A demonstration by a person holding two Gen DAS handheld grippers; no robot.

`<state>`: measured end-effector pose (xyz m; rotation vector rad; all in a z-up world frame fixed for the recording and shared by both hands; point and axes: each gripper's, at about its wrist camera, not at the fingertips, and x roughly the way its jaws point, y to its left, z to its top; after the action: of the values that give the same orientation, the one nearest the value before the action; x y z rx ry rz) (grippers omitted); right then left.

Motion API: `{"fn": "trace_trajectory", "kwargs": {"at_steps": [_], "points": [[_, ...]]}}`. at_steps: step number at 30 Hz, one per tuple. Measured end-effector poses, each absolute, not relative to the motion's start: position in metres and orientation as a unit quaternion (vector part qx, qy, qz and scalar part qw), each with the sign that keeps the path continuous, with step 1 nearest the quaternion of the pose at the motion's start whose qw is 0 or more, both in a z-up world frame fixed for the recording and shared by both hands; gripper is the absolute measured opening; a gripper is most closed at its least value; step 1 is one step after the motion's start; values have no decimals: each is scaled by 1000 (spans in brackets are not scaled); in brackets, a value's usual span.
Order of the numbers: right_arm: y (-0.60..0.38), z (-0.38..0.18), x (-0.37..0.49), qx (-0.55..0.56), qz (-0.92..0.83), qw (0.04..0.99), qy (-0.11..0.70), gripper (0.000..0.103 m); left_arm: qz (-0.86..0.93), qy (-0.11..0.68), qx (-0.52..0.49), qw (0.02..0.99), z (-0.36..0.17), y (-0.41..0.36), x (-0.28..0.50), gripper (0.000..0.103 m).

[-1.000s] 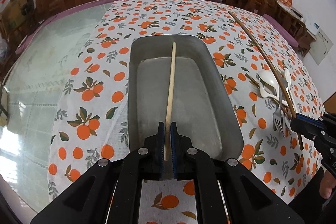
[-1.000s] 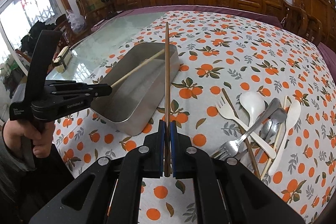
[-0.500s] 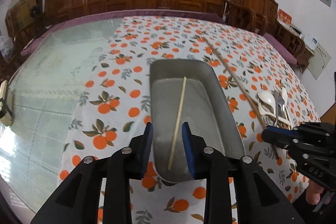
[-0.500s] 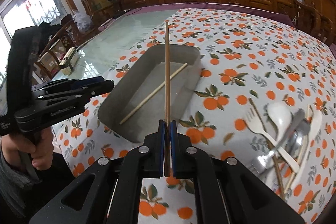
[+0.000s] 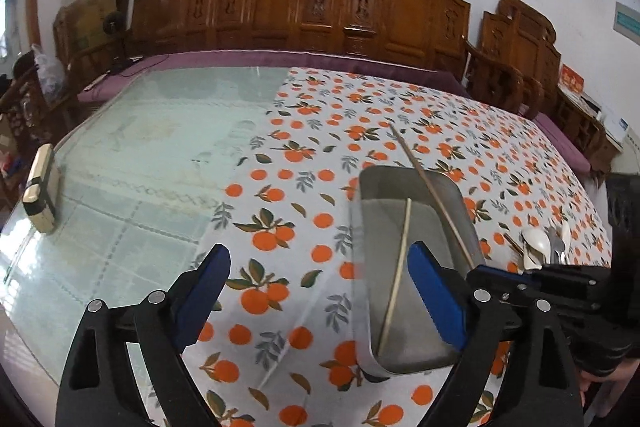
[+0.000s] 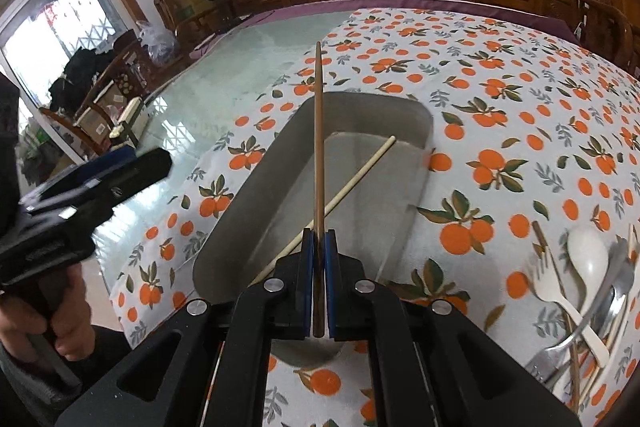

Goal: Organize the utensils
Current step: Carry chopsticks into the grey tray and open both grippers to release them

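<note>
While the left gripper (image 5: 318, 273) hangs over the orange-print cloth (image 5: 304, 187) at lower centre of the left wrist view, its jaws have just been opening and now stand wide apart with nothing between them. Behind its right blue pad (image 5: 436, 299), a metal tray (image 5: 372, 307) sits at lower right of that frame, and a pale chopstick (image 5: 398, 267) lies along the tray floor, running from the near end up toward the far wall. A dark chopstick (image 5: 432, 187) crosses above the tray's right side on a slant, its tip out over the cloth beyond the far rim.

From the right wrist view, the right gripper (image 6: 319, 247) sits at lower centre with its jaws closed tight on that dark chopstick (image 6: 318, 147), which points straight up the frame over the tray (image 6: 384, 195). The pale chopstick (image 6: 360, 179) lies on a diagonal inside, passing under the dark one just ahead of the pads. At left edge a hand (image 6: 52, 323) grips the handle of the left gripper, blurred.

A heap of utensils rests on the cloth at right edge of this frame, well apart from the tray: a white spoon (image 6: 588, 259), a white fork (image 6: 560, 299), metal cutlery (image 6: 612, 311) and another dark chopstick (image 6: 556, 275) tangled together. The bare glass of the bench (image 5: 140, 155) fills the left half of the left wrist view.
</note>
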<state>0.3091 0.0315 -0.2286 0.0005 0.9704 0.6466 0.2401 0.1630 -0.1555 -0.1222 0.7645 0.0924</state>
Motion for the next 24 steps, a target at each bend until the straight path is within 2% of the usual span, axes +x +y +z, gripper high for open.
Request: {"fn": "trace_trajectory", "kwargs": {"at_steps": [2,13,24], "points": [[35,-233,309,-3,306,832,463,6,49,371,-66,925,-155,167,239,91],[42,-249,306,-13,296,827,478,8,54,367,-79,925,-153,173,238,91],[16,-224,296,-3,308,841,445,8,45,365,-73,927,-151,161,236,91]]}}
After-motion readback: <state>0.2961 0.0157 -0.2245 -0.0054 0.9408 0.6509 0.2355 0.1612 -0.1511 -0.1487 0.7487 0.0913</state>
